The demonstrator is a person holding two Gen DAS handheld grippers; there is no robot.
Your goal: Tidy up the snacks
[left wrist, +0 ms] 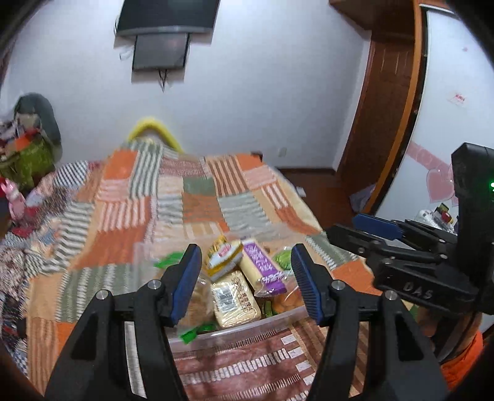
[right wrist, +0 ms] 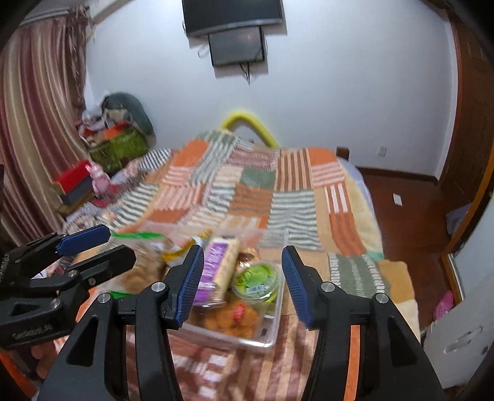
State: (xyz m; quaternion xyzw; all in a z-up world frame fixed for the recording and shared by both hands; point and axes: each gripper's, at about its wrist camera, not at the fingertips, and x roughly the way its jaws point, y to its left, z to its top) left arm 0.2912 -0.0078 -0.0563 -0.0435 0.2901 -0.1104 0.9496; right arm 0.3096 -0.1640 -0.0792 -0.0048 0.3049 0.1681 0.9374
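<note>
A clear plastic bin (left wrist: 234,331) full of snacks sits on the patchwork bedspread; it also shows in the right wrist view (right wrist: 247,341). In it lie a purple-and-yellow packet (left wrist: 262,268), yellow biscuit packets (left wrist: 236,300), a green round tub (right wrist: 257,282) and orange snacks (right wrist: 234,317). My left gripper (left wrist: 245,285) is open and empty, above the bin's near side. My right gripper (right wrist: 242,283) is open and empty, above the bin's right part. Each gripper shows in the other's view, the right (left wrist: 358,229) and the left (right wrist: 114,243).
The patchwork bedspread (left wrist: 129,222) covers the bed, with its right edge beside a wooden floor (right wrist: 407,209). Boxes and clutter (right wrist: 102,154) stand at the far left by a curtain. A white wall with a mounted screen (right wrist: 234,27) lies beyond.
</note>
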